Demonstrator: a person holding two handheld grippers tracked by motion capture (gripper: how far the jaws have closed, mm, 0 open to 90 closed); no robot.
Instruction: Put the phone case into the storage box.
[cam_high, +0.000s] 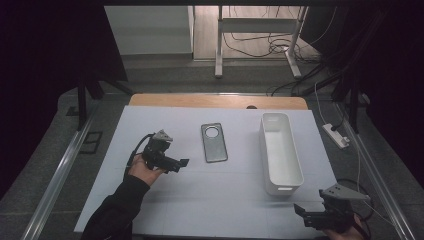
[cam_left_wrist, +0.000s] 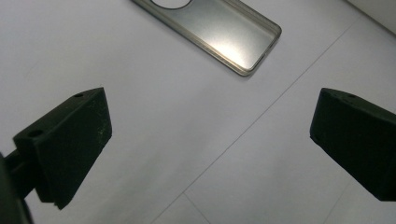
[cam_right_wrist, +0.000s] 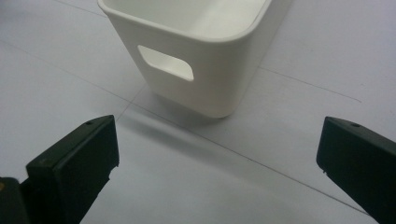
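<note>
A grey translucent phone case with a round camera hole lies flat near the middle of the white table top. My left gripper hovers just left of it, open and empty. In the left gripper view the case lies ahead, beyond the widely parted jaws. A long white bin stands to the right of the case. My right gripper is low at the front right, open and empty. The bin's near end, with its handle slot, shows ahead of it in the right gripper view.
A wooden table edge runs behind the white top. Metal rails flank both sides. A power strip and cables lie on the floor at the right, and a white desk frame stands farther back.
</note>
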